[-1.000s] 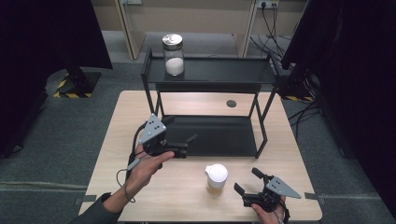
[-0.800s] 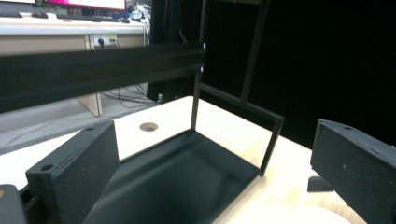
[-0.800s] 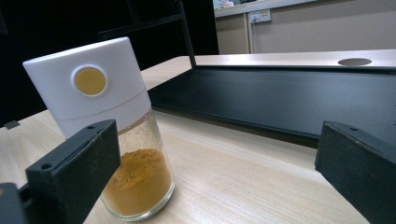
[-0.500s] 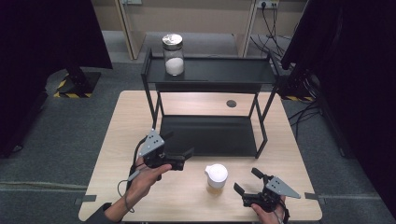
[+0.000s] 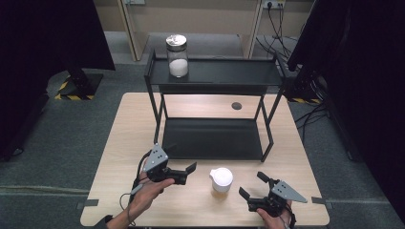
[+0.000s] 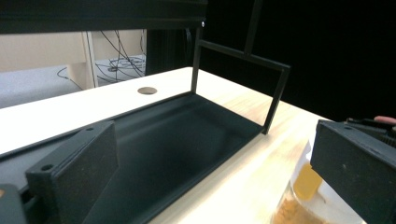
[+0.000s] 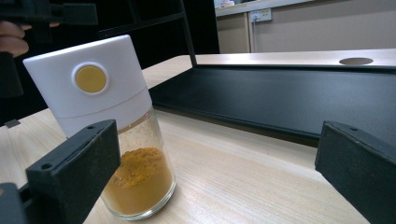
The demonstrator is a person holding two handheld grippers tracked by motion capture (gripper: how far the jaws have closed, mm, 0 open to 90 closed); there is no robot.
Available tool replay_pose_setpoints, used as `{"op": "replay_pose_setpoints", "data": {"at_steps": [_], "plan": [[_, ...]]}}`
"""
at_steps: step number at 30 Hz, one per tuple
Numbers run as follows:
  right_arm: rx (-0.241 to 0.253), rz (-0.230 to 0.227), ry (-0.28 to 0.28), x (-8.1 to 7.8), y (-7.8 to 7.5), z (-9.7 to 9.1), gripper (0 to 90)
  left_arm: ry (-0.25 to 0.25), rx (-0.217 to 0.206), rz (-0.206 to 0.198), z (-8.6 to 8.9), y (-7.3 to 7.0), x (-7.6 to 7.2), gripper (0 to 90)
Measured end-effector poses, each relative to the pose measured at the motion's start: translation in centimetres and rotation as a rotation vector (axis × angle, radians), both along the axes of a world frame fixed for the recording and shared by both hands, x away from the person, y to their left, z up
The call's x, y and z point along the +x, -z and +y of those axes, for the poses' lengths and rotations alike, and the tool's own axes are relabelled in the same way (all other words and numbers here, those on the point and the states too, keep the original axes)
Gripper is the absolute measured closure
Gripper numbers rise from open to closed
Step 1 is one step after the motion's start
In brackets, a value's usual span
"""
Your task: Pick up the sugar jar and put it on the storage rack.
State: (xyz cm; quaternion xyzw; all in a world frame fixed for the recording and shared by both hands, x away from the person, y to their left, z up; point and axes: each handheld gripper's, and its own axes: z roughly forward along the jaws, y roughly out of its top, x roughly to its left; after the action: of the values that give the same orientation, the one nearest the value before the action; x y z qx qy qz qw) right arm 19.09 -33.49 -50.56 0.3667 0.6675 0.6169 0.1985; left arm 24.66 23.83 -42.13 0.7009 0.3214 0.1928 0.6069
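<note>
A small glass jar (image 5: 221, 180) with a white cap stands on the table in front of the black rack. The right gripper view shows this jar (image 7: 116, 135) part full of orange-brown powder, upright, with a yellow dot on its cap. My left gripper (image 5: 180, 161) is open just left of the jar, jaws apart with nothing between them. In the left gripper view the jar (image 6: 303, 198) peeks in at the lower right behind one jaw. My right gripper (image 5: 251, 185) is open too, low at the front right of the jar and apart from it.
A black two-level rack (image 5: 215, 138) stands mid-table, its lower tray (image 6: 177, 135) bare. A tall glass jar with white contents (image 5: 177, 56) sits on the top shelf at the left. A round hole (image 5: 236, 106) marks the tabletop behind the rack.
My left gripper has drawn back toward the table's front edge and now sits beside the jar. The right gripper and the jar have stayed put.
</note>
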Motion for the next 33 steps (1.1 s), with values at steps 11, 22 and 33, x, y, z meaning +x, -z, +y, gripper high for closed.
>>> {"op": "replay_pose_setpoints", "data": {"at_steps": [11, 22, 33], "plan": [[-0.001, -0.001, -0.001, 0.0, 0.0, 0.0, 0.4, -0.002, 0.015, -0.022, 0.1, 2.1, -1.3, 0.8], [-0.001, -0.009, -0.006, 0.0, -0.1, 0.0, 0.4, -0.012, 0.017, -0.01, 0.3, 4.5, -2.0, 0.9], [-0.003, -0.021, -0.006, -0.2, -0.2, -0.1, 0.4, -0.015, -0.009, -0.006, 0.9, 6.1, -2.5, 0.9]]}}
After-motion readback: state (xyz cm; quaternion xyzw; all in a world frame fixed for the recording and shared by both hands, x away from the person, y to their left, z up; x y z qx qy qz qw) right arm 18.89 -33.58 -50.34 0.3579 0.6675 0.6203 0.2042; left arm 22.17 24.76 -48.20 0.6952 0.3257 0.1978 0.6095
